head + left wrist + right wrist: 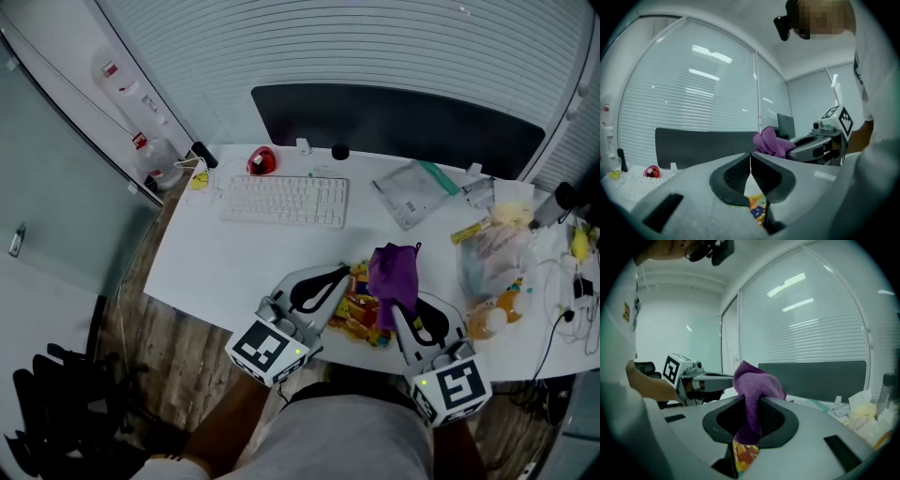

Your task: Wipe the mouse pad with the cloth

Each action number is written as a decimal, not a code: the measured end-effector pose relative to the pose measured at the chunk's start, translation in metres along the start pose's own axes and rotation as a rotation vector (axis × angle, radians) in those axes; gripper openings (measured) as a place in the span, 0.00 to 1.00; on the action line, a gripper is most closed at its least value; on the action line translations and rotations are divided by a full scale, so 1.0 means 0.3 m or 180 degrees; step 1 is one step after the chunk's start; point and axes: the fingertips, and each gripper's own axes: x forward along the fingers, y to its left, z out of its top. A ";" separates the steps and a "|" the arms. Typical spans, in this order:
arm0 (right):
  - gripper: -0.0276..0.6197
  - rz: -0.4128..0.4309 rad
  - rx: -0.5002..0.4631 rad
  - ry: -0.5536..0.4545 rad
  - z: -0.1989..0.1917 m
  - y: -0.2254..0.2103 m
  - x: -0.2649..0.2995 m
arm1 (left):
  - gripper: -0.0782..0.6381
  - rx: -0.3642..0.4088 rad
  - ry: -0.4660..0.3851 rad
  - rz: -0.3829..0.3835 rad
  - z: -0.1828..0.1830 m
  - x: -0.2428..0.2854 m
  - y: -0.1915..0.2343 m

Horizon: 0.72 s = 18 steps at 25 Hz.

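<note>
My right gripper (394,307) is shut on a purple cloth (394,270), which bunches up above the jaws and hangs down between them (751,399). Under both grippers, near the white desk's front edge, lies a flat, colourfully printed pad (361,317) in orange, yellow and blue, mostly hidden by the grippers. A strip of the pad (758,206) shows below the left jaws. My left gripper (349,272) is shut with nothing in it, its tips touching, just left of the cloth (772,143). Both grippers hover low over the pad.
A white keyboard (284,200) and a red mouse (262,161) lie at the back left of the desk (216,262). A dark panel (403,122) stands behind. Plastic bags (412,192) and wrapped items (492,258) crowd the right side, with cables (572,300) at the far right.
</note>
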 end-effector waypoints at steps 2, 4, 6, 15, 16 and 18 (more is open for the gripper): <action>0.15 0.0046 0.0021 -0.0245 0.061 0.016 -0.004 | 0.13 -0.0005 -0.0214 0.0051 0.066 -0.018 -0.003; 0.15 0.0086 0.0041 -0.0466 0.113 0.029 -0.014 | 0.13 0.0013 -0.0390 0.0105 0.120 -0.036 -0.004; 0.15 0.0118 0.0050 -0.0673 0.158 0.040 -0.027 | 0.13 0.0048 -0.0547 0.0152 0.166 -0.055 -0.004; 0.15 0.0206 0.0032 -0.1259 0.278 0.058 -0.069 | 0.13 0.0119 -0.0822 0.0202 0.260 -0.101 -0.025; 0.15 0.0203 0.0019 -0.1283 0.284 0.058 -0.071 | 0.13 0.0123 -0.0820 0.0203 0.261 -0.102 -0.025; 0.15 0.0190 -0.0006 -0.1306 0.290 0.055 -0.074 | 0.13 0.0127 -0.0817 0.0208 0.261 -0.102 -0.023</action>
